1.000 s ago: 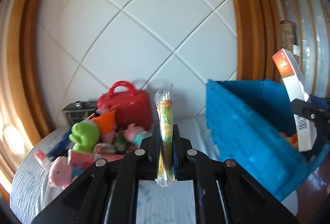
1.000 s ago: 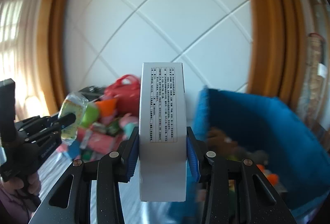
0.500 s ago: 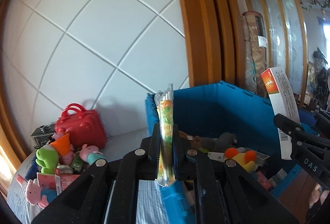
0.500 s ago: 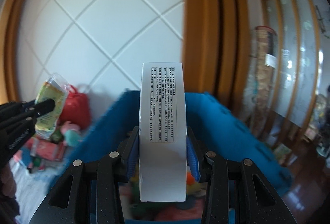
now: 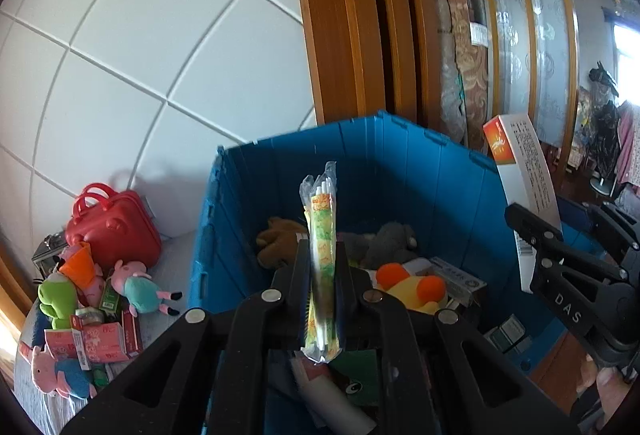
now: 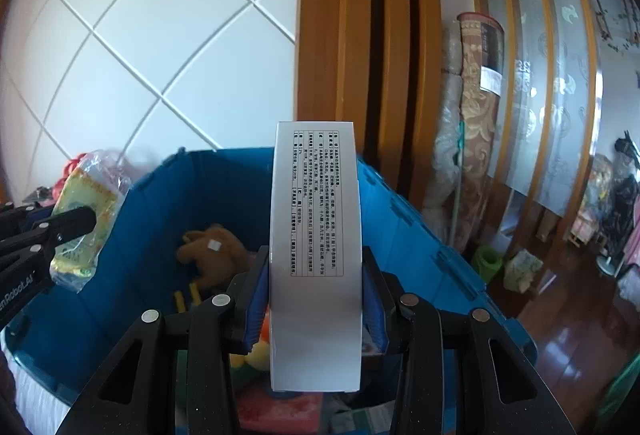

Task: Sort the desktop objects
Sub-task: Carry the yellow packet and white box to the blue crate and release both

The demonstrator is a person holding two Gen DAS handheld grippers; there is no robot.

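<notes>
In the left wrist view, the white letters "DAS" are printed on the black plastic arm of the right tongs. The tall white cardboard box with an orange top held there carries small dark print and a barcode near its lower end, both too small to read.

In the right wrist view, the black plastic body of the left tongs shows part of a white word that looks like "RobotAI", cut by the picture edge. The grey side of the same tall white cardboard box has a framed block of small black Chinese text, not legible here.
</notes>
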